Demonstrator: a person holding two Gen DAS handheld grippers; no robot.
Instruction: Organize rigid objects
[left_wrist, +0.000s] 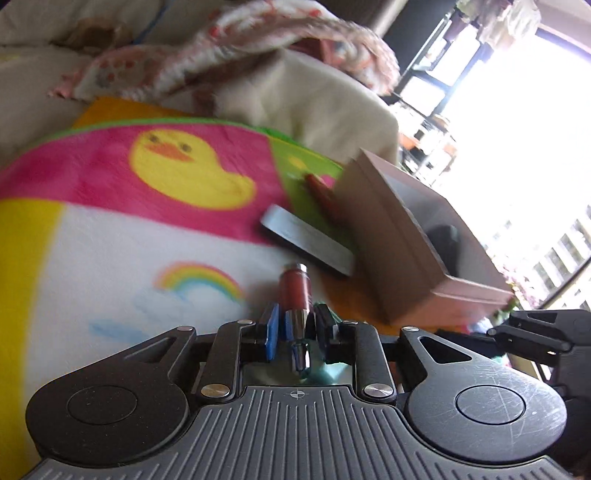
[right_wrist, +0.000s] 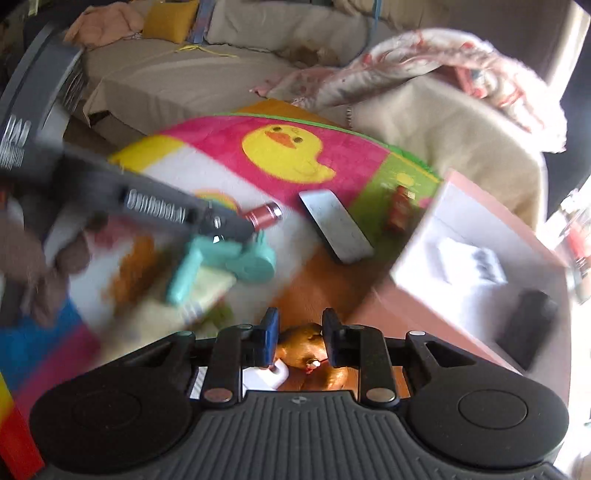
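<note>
Gripping a slim red-and-silver metal tube, the left gripper has its fingers clamped on it; the right gripper pinches a small brown figurine. Carry both level toward the open pink cardboard box at two o'clock, releasing only inside its walls.

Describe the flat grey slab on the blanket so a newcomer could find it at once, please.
Start from the duck blanket and go to the open pink box. The grey slab lies flat on the blanket beside the box, where pink, green and white panels meet. Unlike the red tube, it is flat, rectangular and grey.
</note>
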